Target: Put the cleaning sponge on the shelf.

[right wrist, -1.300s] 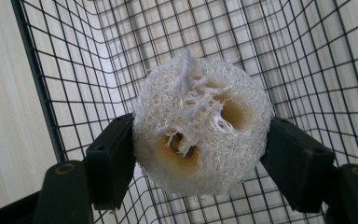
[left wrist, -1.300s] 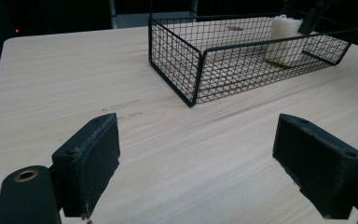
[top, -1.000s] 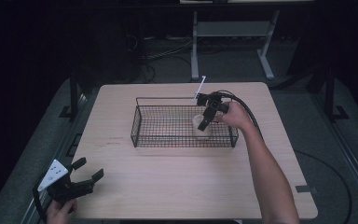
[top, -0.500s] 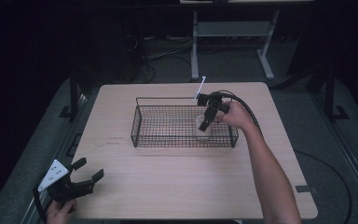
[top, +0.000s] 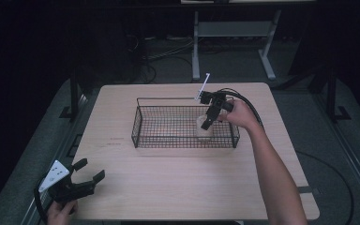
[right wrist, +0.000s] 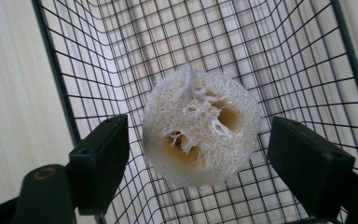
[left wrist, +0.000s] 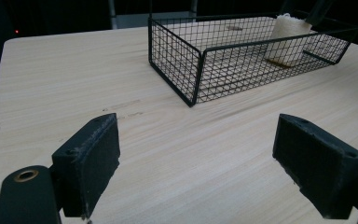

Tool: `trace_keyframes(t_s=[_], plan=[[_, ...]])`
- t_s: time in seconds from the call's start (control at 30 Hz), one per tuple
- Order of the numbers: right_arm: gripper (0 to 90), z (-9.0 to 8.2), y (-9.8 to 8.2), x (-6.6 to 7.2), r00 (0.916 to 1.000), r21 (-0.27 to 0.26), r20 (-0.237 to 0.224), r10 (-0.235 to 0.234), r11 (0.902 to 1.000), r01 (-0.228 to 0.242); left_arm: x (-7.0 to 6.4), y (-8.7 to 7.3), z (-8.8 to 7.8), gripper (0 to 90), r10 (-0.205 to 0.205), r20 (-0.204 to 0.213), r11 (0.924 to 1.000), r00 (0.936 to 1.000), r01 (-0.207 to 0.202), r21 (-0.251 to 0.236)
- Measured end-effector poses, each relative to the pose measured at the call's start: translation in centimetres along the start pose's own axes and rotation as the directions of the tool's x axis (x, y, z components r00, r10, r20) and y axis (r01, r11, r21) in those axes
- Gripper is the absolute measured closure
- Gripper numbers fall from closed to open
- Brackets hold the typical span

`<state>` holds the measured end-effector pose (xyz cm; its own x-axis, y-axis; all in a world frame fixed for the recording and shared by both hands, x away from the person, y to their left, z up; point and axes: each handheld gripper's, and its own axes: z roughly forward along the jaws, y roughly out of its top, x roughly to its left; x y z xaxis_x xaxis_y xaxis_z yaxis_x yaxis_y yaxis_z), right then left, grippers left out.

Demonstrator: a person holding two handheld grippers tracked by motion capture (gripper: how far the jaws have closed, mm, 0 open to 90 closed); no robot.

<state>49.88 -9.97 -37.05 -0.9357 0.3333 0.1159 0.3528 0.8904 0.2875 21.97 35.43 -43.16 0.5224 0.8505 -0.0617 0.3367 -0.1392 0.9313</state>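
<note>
Jaws of my right gripper have just been opening; loofah stands free between them in the wire basket, right end. Placement looks done. Left gripper idles wide open.

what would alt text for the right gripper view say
A pale loofah stands on end in a black wire basket, seen from above between the right gripper's two black jaws, which have just been opening and stand clear of it on both sides. Light wooden table shows beside the basket.
</note>
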Motion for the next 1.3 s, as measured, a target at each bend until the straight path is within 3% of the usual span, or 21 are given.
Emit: trace_keyframes(t_s=[0.47, 0.7, 1.3], plan=[[19.6, -3.1, -0.7, 1.4, 0.9997, -0.056, 0.022, -0.01, 0.9984, 0.011, -0.2, 0.1, 0.3, 13.9, 0.006, 0.01, 1.0, 0.9999, -0.007, 0.003], [19.8, -3.8, -0.5, 2.5, 0.9991, -0.06, 0.017, -0.039, 0.9974, 0.04, -0.2, 0.1, 0.2, 13.9, 0.005, 0.007, 1.0, 1.0, -0.005, 0.001], [19.8, -4.4, -0.9, 3.9, 0.9979, -0.055, -0.002, -0.065, 0.9964, 0.065, -0.3, 0.1, 0.2, 13.9, 0.009, 0.011, 1.0, 0.9999, -0.009, 0.002]])
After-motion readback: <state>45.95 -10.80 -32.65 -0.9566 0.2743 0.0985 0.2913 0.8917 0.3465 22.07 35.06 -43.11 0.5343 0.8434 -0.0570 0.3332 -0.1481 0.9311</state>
